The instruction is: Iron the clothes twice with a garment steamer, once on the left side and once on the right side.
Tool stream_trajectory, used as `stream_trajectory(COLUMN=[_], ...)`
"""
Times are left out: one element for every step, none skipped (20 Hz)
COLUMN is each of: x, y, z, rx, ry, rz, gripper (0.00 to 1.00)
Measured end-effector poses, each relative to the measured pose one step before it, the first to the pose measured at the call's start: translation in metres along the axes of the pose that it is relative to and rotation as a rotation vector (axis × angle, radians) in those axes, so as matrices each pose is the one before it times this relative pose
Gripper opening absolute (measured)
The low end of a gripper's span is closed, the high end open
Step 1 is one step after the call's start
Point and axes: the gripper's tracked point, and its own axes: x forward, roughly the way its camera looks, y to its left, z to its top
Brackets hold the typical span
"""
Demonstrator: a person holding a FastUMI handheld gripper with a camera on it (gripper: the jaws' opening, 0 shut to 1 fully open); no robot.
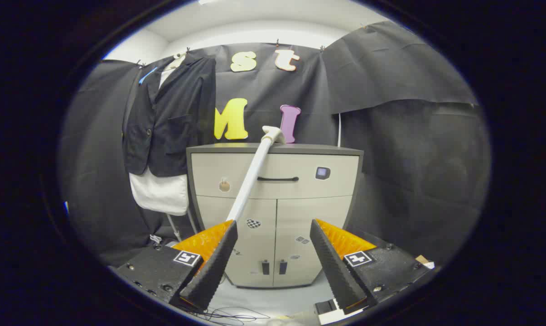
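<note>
A pale cabinet (275, 217) with a dark top, one drawer with a dark handle (277, 179) and two doors below stands against the black cloth wall (413, 149), small stickers (253, 223) dotting its front, thin cables (229, 314) on the floor.

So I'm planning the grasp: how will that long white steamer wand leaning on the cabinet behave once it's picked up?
The wand looks like a stiff, smooth tube, so it may slip in a light grip. It is long, with its head resting on the cabinet top, so it will probably swing if held low. The gripper is open, the wand beside one finger.
</note>
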Motion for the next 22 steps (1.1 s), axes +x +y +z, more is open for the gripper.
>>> stream_trajectory(x=[0.00016, 0.00114, 0.00098, 0.00002, 0.00097, 0.00097, 0.00088, 0.00069, 0.00072, 0.00047, 0.00044, 0.00227, 0.00186, 0.00031, 0.00078, 0.00101, 0.00138, 0.0002, 0.00193, 0.0018, 0.00495, 0.00397], y=[0.00346, 0.00285, 0.00451, 0.00282, 0.00081, 0.00123, 0.00012, -0.00055, -0.00126, -0.00292, -0.00148, -0.00121, -0.00129, -0.00155, -0.00134, -0.00015, -0.00231, -0.00014, 0.00038, -0.0021, -0.00277, -0.00213], z=[0.00086, -0.00153, -0.00016, -0.00054, 0.00114, 0.00101, 0.00289, 0.00131, 0.00206, 0.00245, 0.001, -0.00307, -0.00217, 0.0008, 0.00394, 0.00445, 0.00339, 0.00802, 0.0111, 0.013, 0.01272, 0.01564], rx=[-0.00861, -0.00525, -0.00038, -0.00131, -0.00107, 0.0012, 0.00199, 0.00189, -0.00187, -0.00063, 0.0036, 0.00578, 0.00518, 0.00325, 0.00131, -0.00117, -0.00273, 0.00199, 0.00131, -0.00301, -0.0058, -0.00376], ry=[0.00081, 0.00487, 0.00656, 0.00325, 0.00182, -0.00015, -0.00019, 0.00036, -0.00228, -0.00689, -0.00428, 0.00609, 0.01169, 0.00182, -0.00611, -0.00555, -0.00181, -0.00971, -0.01491, -0.01489, -0.01384, -0.01576], rz=[0.00221, 0.00461, 0.00689, 0.00385, 0.00019, 0.00086, -0.00284, -0.00081, -0.00583, -0.0056, -0.0066, -0.00575, -0.00397, -0.00447, -0.00322, -0.0014, -0.00565, 0.00077, -0.00073, -0.00456, -0.00543, -0.003], gripper=[1.0, 1.0, 1.0, 1.0, 1.0, 1.0, 1.0, 1.0, 1.0, 1.0, 1.0, 1.0, 1.0, 1.0, 1.0, 1.0, 1.0, 1.0, 1.0, 1.0, 1.0, 1.0])
